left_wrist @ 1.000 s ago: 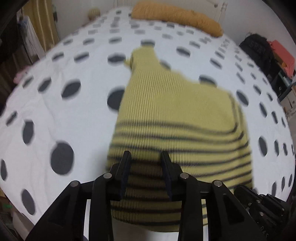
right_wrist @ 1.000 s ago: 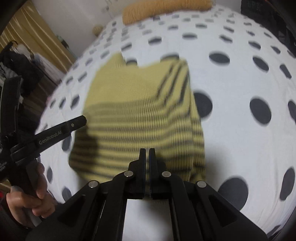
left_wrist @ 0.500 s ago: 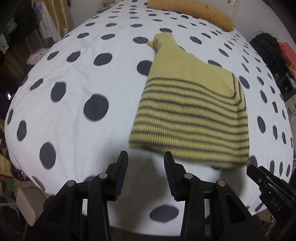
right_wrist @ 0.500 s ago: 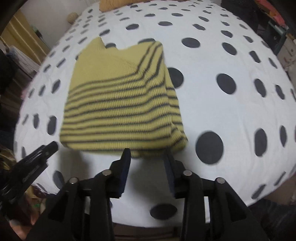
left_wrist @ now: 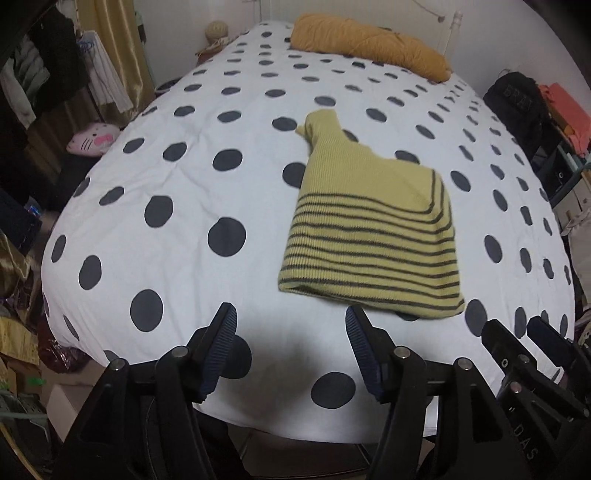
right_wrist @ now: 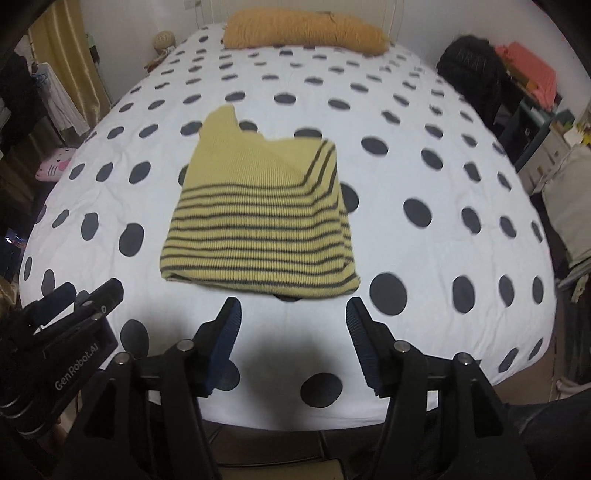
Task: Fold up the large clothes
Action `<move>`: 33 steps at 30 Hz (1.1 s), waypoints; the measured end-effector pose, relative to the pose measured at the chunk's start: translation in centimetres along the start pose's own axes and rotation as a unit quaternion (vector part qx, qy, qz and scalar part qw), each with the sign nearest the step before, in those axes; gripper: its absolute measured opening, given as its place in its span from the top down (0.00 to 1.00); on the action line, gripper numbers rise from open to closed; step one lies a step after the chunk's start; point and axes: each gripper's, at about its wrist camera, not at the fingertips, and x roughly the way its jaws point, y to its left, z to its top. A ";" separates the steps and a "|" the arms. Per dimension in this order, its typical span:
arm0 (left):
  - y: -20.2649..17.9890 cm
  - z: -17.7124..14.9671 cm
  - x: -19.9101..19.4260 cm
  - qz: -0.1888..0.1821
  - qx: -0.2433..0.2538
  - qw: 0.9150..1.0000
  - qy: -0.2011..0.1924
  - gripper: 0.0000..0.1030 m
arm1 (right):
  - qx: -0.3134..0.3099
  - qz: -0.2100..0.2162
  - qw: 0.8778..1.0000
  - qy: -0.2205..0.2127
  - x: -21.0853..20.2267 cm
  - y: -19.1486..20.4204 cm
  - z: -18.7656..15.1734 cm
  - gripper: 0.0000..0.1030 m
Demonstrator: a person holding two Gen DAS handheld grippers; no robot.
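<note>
Left gripper [left_wrist: 291, 325]: jaws apart and just lately widening, nothing between them. Its ribbed fingertips [left_wrist: 226, 325] stand over bare bedcover, clear of the garment.

Right gripper [right_wrist: 293, 317]: jaws likewise spread, having just been opening, with nothing between the pads. Both tools point steeply down at the near end of the bed.

Yellow striped sweater [left_wrist: 369, 236]: lies folded on the polka-dot bedcover [left_wrist: 177, 177], ahead of both tools and touching neither. From the left gripper it sits ahead and to the right; from the right gripper it sits ahead and slightly to the left [right_wrist: 258, 221]. The near edge is the rounded fold, with dark stripes running across the lower part. The far part is plain yellow, and a narrow tab of fabric projects from its far left corner. On the sweater's right side a striped layer is turned over at an angle. A small dark patch shows under the near edge in the right wrist view; whether this is shadow or a bedcover dot cannot be settled, as the frame is soft there.

The two grippers are side by side: the right one shows at the lower right edge of the left wrist view, and the left one at the lower left of the right wrist view.

Mustard pillow [right_wrist: 306, 27]: at the far end of the bed, well beyond the sweater.
</note>
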 end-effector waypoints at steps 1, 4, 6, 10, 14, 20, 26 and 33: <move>-0.1 0.1 -0.4 -0.003 0.002 1.000 -0.004 0.36 | -0.002 -0.002 1.000 -0.004 -0.3 0.2 0.2 0.41; -0.8 0.3 -1.4 -0.001 0.014 1.000 -0.019 0.29 | -0.002 0.002 1.000 -0.018 -1.6 0.3 0.6 0.41; -1.1 0.3 -1.7 0.005 0.021 1.000 -0.021 0.29 | -0.002 -0.001 1.000 -0.022 -2.1 0.4 0.7 0.41; -1.1 0.3 -1.5 0.002 0.013 1.000 -0.019 0.27 | -0.001 -0.001 1.000 -0.016 -1.8 0.1 0.8 0.40; -1.2 0.1 -0.8 -0.003 0.009 1.000 -0.003 0.27 | 0.000 -0.008 1.000 -0.008 -1.4 0.1 0.6 0.40; -1.2 0.5 -0.4 0.004 0.013 1.000 0.004 0.27 | 0.004 -0.010 1.000 0.001 -1.1 0.0 0.8 0.40; -1.0 0.8 -0.2 0.011 0.008 1.000 0.007 0.27 | -0.004 -0.012 1.000 0.001 -1.0 0.5 1.2 0.40; -1.1 0.8 -0.1 0.011 0.009 1.000 0.007 0.27 | -0.004 -0.014 1.000 0.005 -0.8 0.5 1.5 0.40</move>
